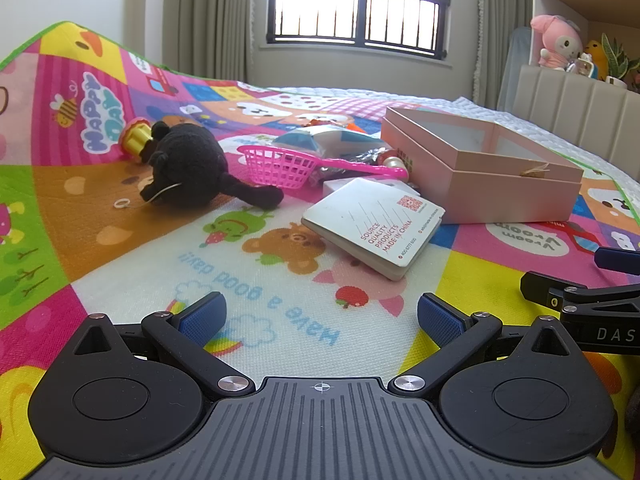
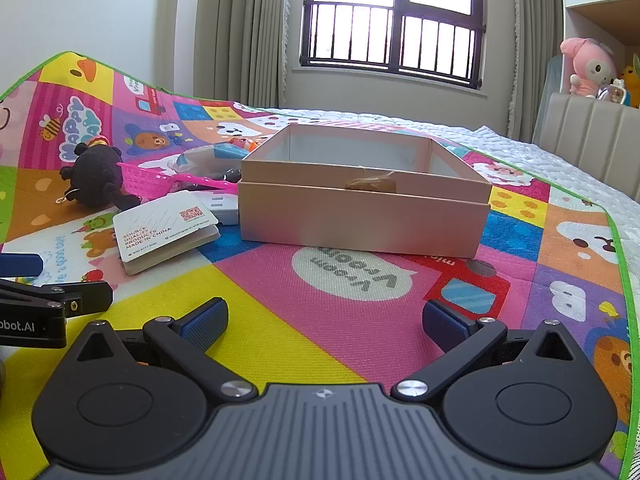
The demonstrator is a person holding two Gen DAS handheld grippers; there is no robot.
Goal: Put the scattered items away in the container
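An open pink box [image 1: 488, 176] [image 2: 360, 212] sits on a colourful play mat [image 1: 280, 320]. Left of it lie a white booklet [image 1: 372, 224] [image 2: 164, 228], a pink plastic basket scoop [image 1: 280, 166] [image 2: 148, 182], a black plush toy [image 1: 188, 164] [image 2: 96, 178], a yellow toy [image 1: 138, 138] and a pile of packets [image 1: 332, 140]. My left gripper [image 1: 320, 316] is open and empty, low over the mat in front of the booklet. My right gripper [image 2: 324, 320] is open and empty, in front of the box. Each gripper shows at the edge of the other's view.
The mat lies on a bed with a white quilt [image 2: 520, 152]. A padded headboard [image 1: 580, 100] and shelves with plush toys [image 1: 556, 42] stand at the right. A window [image 1: 356, 4] with curtains is behind.
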